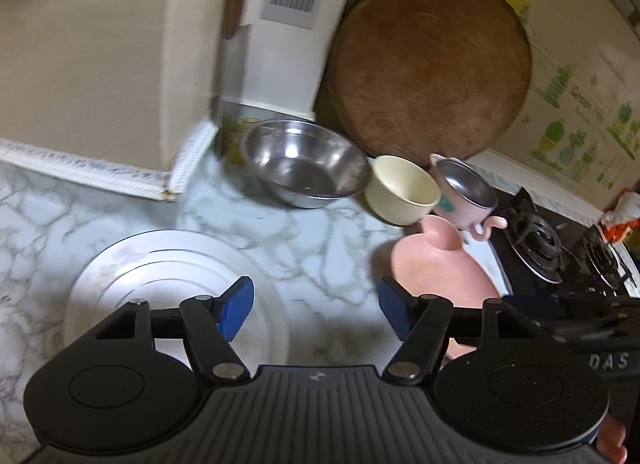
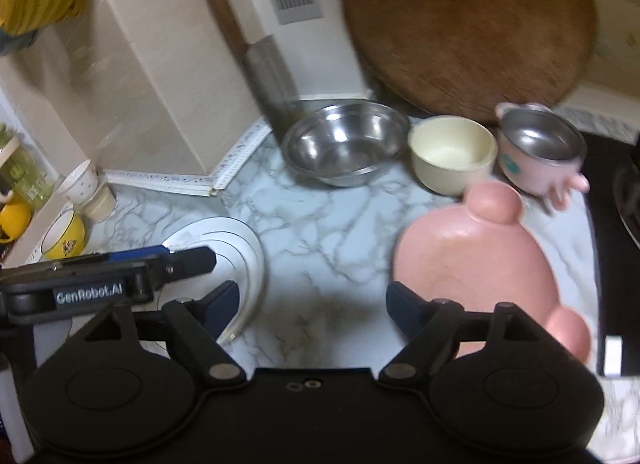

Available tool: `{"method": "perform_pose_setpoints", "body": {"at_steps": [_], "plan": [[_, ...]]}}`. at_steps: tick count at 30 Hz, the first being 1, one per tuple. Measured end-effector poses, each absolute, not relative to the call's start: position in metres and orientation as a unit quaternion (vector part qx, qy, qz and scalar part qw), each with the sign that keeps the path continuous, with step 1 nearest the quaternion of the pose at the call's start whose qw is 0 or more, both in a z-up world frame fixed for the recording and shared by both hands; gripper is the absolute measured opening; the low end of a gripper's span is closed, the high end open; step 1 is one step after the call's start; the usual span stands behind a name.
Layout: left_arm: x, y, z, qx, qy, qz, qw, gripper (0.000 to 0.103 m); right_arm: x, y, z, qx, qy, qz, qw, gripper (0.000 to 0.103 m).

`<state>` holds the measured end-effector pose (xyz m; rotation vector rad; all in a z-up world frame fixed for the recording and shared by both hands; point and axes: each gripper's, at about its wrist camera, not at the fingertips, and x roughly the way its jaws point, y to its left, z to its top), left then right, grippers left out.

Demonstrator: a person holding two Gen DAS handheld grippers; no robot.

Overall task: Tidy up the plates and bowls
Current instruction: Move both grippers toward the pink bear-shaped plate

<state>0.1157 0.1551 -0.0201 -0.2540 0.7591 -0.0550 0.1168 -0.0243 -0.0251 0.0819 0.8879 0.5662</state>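
Observation:
A white plate lies on the marble counter at lower left, and a pink eared plate lies to its right. Behind them stand a steel bowl, a cream bowl and a pink steel-lined bowl in a row. My left gripper hangs open above the counter between the two plates, with nothing between its blue pads. In the right wrist view my right gripper is open and empty too, between the white plate and the pink plate. The left gripper shows over the white plate.
A round wooden board leans on the back wall behind the bowls. A cleaver stands beside a beige box. A gas hob lies to the right. Yellow and white cups stand at far left.

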Motion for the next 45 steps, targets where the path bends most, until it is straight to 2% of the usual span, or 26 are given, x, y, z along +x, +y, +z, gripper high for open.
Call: {"method": "perform_pose_setpoints", "body": {"at_steps": [3, 6, 8, 20, 26, 34, 45], "plan": [[0.124, 0.140, -0.018, -0.104, 0.372, -0.043, 0.921, 0.070, 0.112, -0.046, -0.028, 0.047, 0.422, 0.247, 0.871, 0.090], [0.132, 0.127, -0.018, -0.092, 0.371, -0.059, 0.922, 0.077, 0.106, -0.065, -0.031, 0.045, 0.416, 0.210, 0.883, 0.099], [0.137, 0.118, -0.017, -0.086, 0.370, -0.076, 0.922, 0.078, 0.103, -0.077, -0.033, 0.045, 0.410, 0.185, 0.892, 0.101], [0.217, 0.067, -0.041, 0.001, 0.438, -0.183, 0.880, 0.079, 0.098, -0.130, -0.067, 0.118, 0.437, 0.070, 0.889, 0.101], [0.253, 0.040, -0.062, 0.063, 0.450, -0.194, 0.870, 0.079, 0.106, -0.138, -0.086, 0.149, 0.457, 0.036, 0.876, 0.097], [0.291, 0.019, -0.084, 0.097, 0.457, -0.201, 0.861, 0.079, 0.117, -0.147, -0.104, 0.201, 0.475, 0.008, 0.856, 0.091], [0.320, 0.008, -0.101, 0.085, 0.473, -0.212, 0.851, 0.079, 0.135, -0.143, -0.124, 0.244, 0.498, 0.024, 0.832, 0.068]]}}
